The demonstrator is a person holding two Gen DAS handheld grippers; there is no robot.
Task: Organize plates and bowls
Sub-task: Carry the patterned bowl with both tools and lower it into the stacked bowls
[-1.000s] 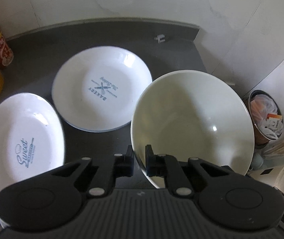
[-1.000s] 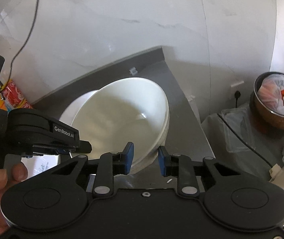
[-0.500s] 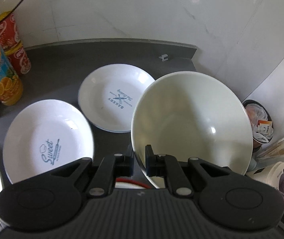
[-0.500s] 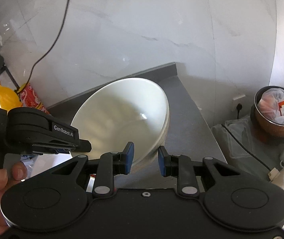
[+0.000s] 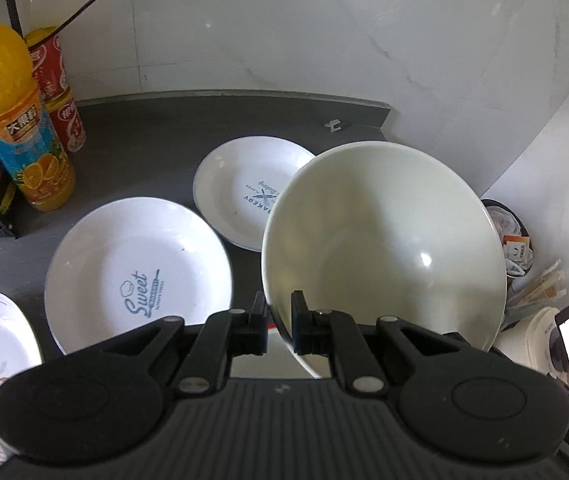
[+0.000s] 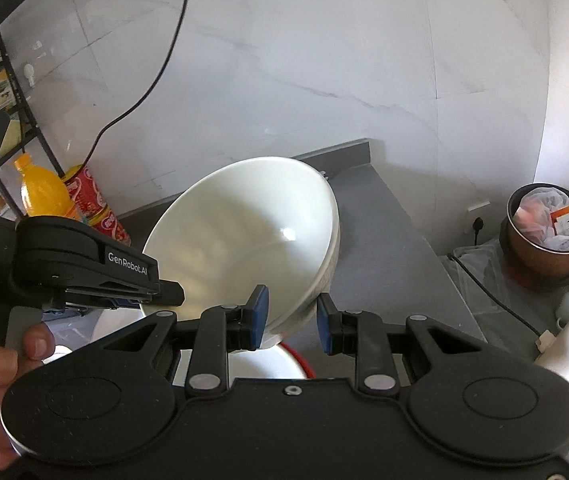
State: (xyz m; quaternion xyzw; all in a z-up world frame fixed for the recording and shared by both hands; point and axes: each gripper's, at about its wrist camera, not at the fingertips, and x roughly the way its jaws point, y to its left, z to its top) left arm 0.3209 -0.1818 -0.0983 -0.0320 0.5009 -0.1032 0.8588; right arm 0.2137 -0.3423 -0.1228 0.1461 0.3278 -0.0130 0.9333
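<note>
Above the counter, left gripper pinches tilted bowl by rim; right gripper gapes empty; thin grip w/ heavy bowl could slip onto plates.

Home kitchen: grey counter meeting marble wall ahead of the claw; juice bottle standing far left, plates lying just ahead.
</note>
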